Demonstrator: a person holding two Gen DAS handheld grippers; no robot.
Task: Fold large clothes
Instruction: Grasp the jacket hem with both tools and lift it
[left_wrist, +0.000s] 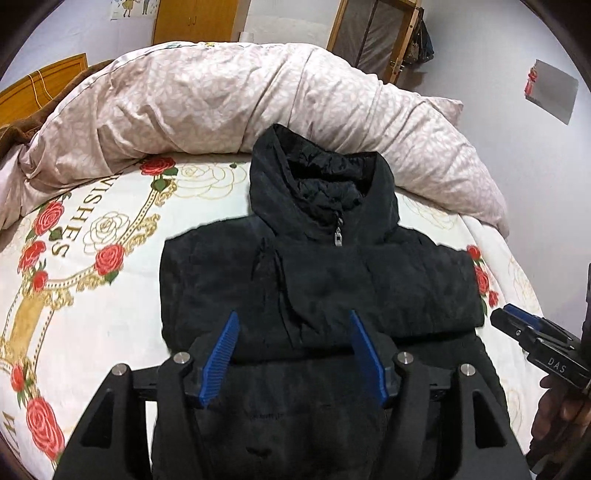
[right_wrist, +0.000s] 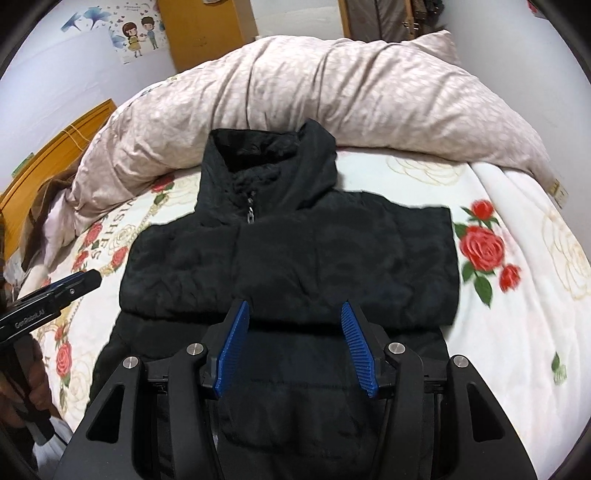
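Observation:
A black padded jacket (left_wrist: 325, 280) lies on the bed with its collar and zipper pull toward the far side and both sleeves folded across the chest. It also shows in the right wrist view (right_wrist: 295, 254). My left gripper (left_wrist: 293, 321) is open and empty, hovering over the jacket's lower body. My right gripper (right_wrist: 295, 314) is open and empty over the folded sleeve's near edge. The right gripper's tip shows at the right of the left wrist view (left_wrist: 532, 328), and the left gripper's tip shows at the left of the right wrist view (right_wrist: 70, 284).
The jacket rests on a white bedsheet with red roses (left_wrist: 92, 266). A rumpled pinkish duvet (left_wrist: 221, 96) is heaped along the far side of the bed. A wooden headboard (right_wrist: 55, 147) stands at the left, a wooden cabinet (left_wrist: 195, 18) behind.

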